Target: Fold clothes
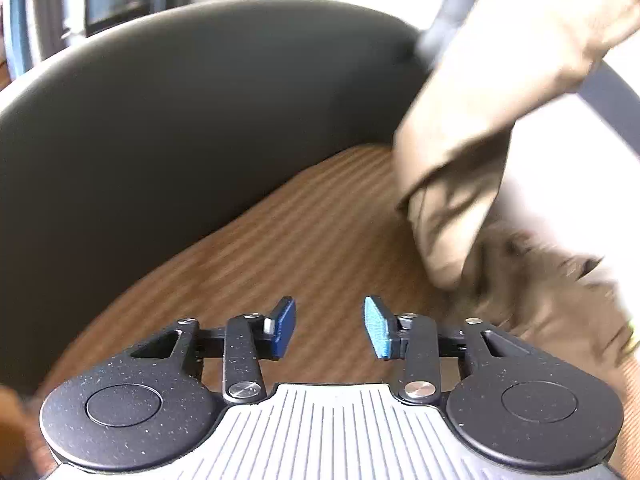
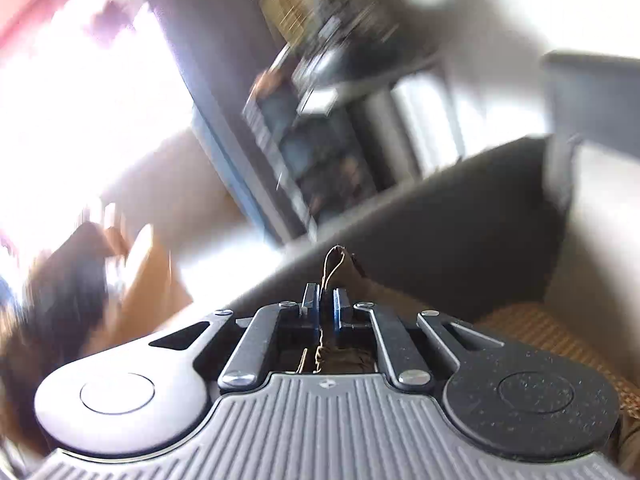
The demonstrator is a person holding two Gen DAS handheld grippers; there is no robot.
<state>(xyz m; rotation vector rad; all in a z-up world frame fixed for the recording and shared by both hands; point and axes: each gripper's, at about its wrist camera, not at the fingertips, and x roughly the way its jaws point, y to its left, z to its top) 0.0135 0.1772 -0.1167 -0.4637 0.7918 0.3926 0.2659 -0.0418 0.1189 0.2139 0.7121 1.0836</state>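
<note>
Hand-held gripper, left unit [image 1: 330,328]: jaws spread apart, blue pads [image 1: 285,328] facing each other with nothing between them, poised low over the brown ribbed seat cushion [image 1: 280,248] of a sofa whose dark grey backrest [image 1: 180,112] curves across the left and centre of the left wrist view. To the right of this unit hangs the task item, a tan garment [image 1: 480,128]; its exact type cannot be told because of motion blur. The garment's long axis runs from upper right down to lower right, where its lower portion is bunched on the cushion, near the left unit's right finger and apart from it. Hand-held gripper, right unit [image 2: 326,306]: jaws clenched on a narrow edge of the same tan garment [image 2: 340,268], with a thin loop of fabric or cord standing up just beyond the fingertips and more cloth passing back under the body of the unit. The right wrist view is tilted and heavily blurred; the grey backrest [image 2: 460,232] and a patch of ribbed cushion [image 2: 540,332] appear on its right side. Judgement: the garment is suspended from the right unit, so the free lower end lies to the right of, and nearest to, the left unit; a second grasp would call for the left unit to travel rightward toward the bunched portion.
</note>
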